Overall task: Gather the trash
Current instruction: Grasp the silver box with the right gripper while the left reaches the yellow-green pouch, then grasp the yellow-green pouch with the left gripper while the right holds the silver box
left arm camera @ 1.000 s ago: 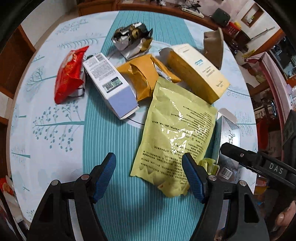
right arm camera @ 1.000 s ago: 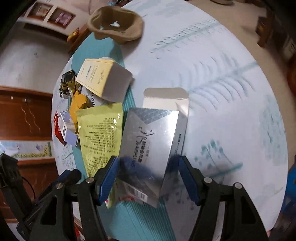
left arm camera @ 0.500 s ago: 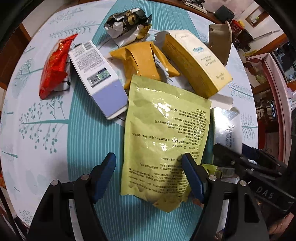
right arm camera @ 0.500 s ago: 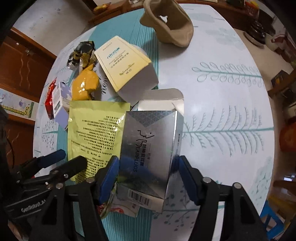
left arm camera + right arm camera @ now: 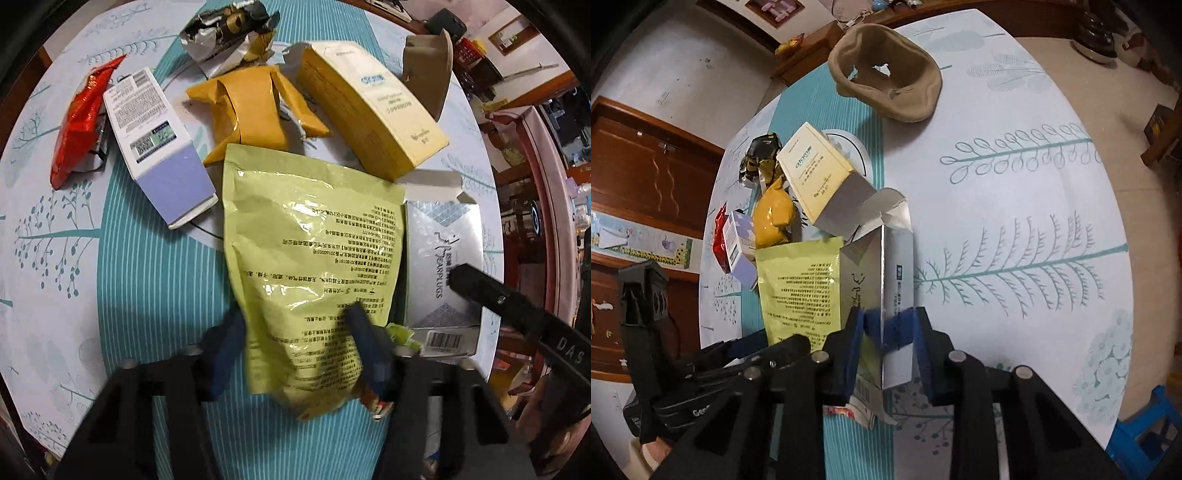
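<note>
The yellow-green pouch (image 5: 310,258) lies flat on the desk (image 5: 66,280), its near end now between the closing left tongs (image 5: 295,350), which a second ago stood wide apart; motion blur hides whether the pads press it yet. Beside it, the silver earplug box (image 5: 886,280), flat before, is tipped on edge, the right tongs (image 5: 888,332) closing on it. Only the right view shows its upright edge; only the left shows its barcode end. Both tongs point steeply down.
</note>
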`<action>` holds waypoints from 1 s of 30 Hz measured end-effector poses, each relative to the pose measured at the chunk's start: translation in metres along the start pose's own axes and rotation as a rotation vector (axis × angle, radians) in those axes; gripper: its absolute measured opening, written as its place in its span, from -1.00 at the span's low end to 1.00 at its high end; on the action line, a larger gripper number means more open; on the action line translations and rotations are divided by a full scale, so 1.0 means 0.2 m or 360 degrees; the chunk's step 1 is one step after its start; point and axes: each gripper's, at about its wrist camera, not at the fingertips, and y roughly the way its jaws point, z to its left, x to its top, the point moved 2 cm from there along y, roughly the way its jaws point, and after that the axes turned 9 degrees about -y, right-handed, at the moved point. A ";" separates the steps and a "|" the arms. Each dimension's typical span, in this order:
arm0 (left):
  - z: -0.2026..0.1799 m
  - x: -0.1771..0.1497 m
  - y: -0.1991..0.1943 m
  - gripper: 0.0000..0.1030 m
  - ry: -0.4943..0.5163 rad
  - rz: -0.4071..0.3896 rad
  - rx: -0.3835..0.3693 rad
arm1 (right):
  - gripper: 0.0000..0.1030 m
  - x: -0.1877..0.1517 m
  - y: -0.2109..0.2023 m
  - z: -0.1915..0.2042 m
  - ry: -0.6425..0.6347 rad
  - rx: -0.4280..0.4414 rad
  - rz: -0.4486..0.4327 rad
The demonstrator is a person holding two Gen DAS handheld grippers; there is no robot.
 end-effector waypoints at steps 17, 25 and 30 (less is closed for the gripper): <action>0.02 -0.11 -0.38 -0.81 -0.0118 -0.0161 0.0041 | -0.54 -0.11 -0.21 0.05 0.0024 0.0093 -0.0116; 0.24 -0.22 -0.71 -0.81 -0.0108 -0.0315 0.0102 | -0.54 -0.16 -0.37 0.14 -0.0001 0.0060 -0.0250; 0.39 -0.28 -0.90 -0.81 -0.0127 -0.0415 0.0108 | -0.54 -0.17 -0.42 0.24 0.0000 0.0069 -0.0301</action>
